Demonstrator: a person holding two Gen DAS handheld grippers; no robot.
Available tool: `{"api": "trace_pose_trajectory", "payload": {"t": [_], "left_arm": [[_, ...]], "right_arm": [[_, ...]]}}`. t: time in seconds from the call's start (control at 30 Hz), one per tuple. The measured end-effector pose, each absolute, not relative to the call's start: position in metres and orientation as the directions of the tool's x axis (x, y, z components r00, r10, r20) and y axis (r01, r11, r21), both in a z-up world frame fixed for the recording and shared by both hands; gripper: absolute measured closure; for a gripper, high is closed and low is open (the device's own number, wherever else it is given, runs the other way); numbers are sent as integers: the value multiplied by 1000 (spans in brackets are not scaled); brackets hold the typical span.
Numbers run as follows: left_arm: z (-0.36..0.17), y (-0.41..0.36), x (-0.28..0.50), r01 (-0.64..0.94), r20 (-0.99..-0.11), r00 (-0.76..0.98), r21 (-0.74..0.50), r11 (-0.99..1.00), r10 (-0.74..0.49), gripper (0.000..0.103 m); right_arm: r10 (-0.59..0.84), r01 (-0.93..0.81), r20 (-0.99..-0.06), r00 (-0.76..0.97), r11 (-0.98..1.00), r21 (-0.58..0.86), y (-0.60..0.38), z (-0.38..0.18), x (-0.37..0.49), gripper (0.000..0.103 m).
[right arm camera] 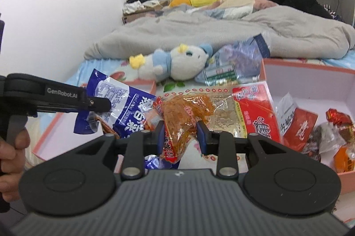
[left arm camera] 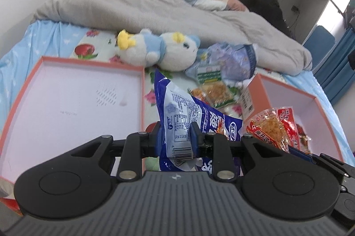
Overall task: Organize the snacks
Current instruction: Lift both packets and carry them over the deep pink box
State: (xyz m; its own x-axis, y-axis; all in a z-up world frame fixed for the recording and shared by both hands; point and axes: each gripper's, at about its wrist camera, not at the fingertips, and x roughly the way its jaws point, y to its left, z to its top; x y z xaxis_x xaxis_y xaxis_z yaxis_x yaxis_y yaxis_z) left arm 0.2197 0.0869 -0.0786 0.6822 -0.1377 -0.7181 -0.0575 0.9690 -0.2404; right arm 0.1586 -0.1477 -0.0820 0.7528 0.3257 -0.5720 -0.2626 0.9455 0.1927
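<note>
A blue packet (left arm camera: 177, 122) is gripped in the left hand-held gripper (left arm camera: 175, 136), a red packet (right arm camera: 184, 116) in the right hand-held gripper (right arm camera: 180, 136), above the bed. Both should be lowered flat into the right box (right arm camera: 310, 71), clear of its rim.

The left gripper (left arm camera: 175, 136) angles downward, its jaws clamped on a blue snack bag (left arm camera: 182, 122). The right gripper (right arm camera: 180, 136) tilts down too, jaws pinching an orange snack packet (right arm camera: 184, 116). A hand (right arm camera: 11, 160) grips the left handle.

Right pink box (right arm camera: 310, 71) cut off at edge
</note>
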Motion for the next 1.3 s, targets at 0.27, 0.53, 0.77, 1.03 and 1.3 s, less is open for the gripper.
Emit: {"api": "trace_pose_trajectory", "payload": {"t": [0.27,0.53,0.77,1.03,1.3], "left_arm": [[-44,61,229,-14,-674,718,-265,964,-175,74],[-6,23,237,64,-626,748,-260,963,-219,74],[23,-12,246,136,-585,761,-277,951,-279,75],[37,-52,268,179,-575,753,-287,941,-318,75],[21,-111,302,241,-612,699,-285,928,-370,75]], "right_arm": [[320,-265,-517,794,948,179,-165,-43,161,70],[273,-224,-479,834,962,158,-197,-17,164,70],[221,-179,-438,872,974,136,-227,7,167,70],[166,-124,-432,886,984,124,-265,14,175,70],[99,-40,-485,869,991,130,-314,-6,194,70]]}}
